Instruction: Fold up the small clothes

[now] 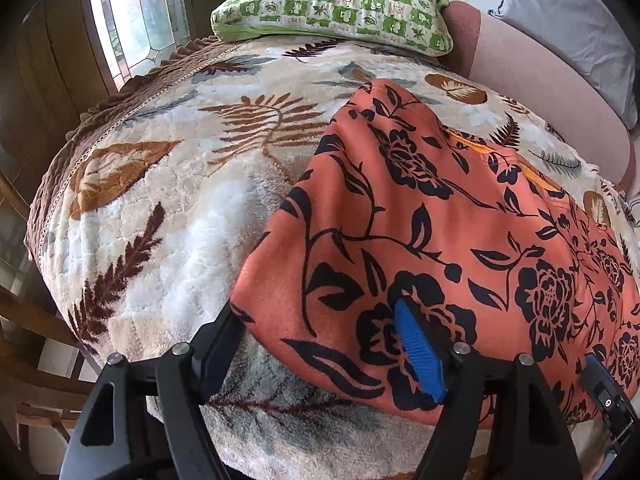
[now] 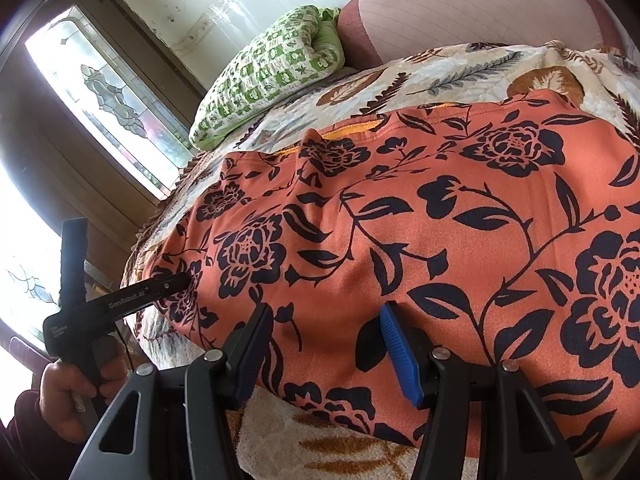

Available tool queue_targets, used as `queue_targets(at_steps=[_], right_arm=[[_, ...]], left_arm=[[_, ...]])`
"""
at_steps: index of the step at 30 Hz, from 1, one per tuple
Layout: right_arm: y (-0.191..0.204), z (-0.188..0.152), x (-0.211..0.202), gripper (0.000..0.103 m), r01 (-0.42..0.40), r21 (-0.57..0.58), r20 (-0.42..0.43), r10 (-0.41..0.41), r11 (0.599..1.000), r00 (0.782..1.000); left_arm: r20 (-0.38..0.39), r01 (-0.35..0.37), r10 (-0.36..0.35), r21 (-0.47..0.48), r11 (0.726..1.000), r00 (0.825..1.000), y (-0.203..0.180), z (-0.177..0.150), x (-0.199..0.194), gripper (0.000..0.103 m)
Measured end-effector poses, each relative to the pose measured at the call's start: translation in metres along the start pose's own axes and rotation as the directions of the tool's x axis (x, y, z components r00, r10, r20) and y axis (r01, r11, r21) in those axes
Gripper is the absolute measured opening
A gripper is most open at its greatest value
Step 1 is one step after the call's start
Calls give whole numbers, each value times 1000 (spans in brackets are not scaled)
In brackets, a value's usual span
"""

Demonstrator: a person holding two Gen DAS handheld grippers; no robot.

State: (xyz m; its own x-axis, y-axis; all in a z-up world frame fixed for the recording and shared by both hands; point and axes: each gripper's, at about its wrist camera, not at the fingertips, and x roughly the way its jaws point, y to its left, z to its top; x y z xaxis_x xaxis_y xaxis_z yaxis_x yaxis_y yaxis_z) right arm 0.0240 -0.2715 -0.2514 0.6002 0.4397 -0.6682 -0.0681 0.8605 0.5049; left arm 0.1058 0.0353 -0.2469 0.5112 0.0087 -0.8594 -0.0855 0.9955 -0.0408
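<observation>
L wrist view: left gripper (image 1: 320, 344) jaws stand wide apart, tilted steeply down at the near-left corner of the orange floral garment (image 1: 440, 220). Right-hand blue pad sits on top of the cloth over a black rose print; left-hand finger is at the cloth's edge, w/ the corner lying between the two. Pads not pinching, so released, nothing gripped. Garment lies spread flat on the leaf-print blanket (image 1: 168, 208), running from the near edge up & to the right, yellow lining showing at its far hem. Tip of the right gripper (image 1: 604, 384) peeks in at the lower-right edge, over the same cloth. Green checked pillow (image 1: 336, 4) at the far end of the bed, grey cushion (image 1: 568, 12) far right, window (image 1: 132, 12) top left.

R wrist view: right gripper (image 2: 320, 356) jaws parted about halfway, pointing down at the near hem of the garment (image 2: 440, 220). Both fingers over the fabric, blue pad resting on it; cloth looks flat between them, no pinch seen, so open. To the left, a hand (image 2: 76, 388) in a dark sleeve holds the left gripper (image 2: 168, 288) by its handle; its one visible finger reaches the garment's left corner. Pillow (image 2: 272, 72) & window (image 2: 104, 92) beyond.
</observation>
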Motion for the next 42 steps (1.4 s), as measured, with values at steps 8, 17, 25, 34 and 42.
queue_targets(at_steps=[8,17,25,34,42], right_arm=[[2,-1,-1,60,11,-19,7,-10,1000,1000],[0,0,-1,60,-1,-8,0,1,1000,1000],[0,-2,-2,60,-2,-4,3,2,1000,1000],[0,-1,-3,60,-8,23,0,8,1000,1000],[-27,15,-12,60,-153,273,-33,168,950,985]], left_arm=[[36,5,-6,29,1000,999,-4,1,3,69],[71,29,-33,47,998,997,-3,7,-8,28],[34,79,-79,0,997,996,8,7,2,48],[43,165,-163,-47,985,986,8,16,-11,25],[151,205,-220,109,973,964,-37,22,-72,24]])
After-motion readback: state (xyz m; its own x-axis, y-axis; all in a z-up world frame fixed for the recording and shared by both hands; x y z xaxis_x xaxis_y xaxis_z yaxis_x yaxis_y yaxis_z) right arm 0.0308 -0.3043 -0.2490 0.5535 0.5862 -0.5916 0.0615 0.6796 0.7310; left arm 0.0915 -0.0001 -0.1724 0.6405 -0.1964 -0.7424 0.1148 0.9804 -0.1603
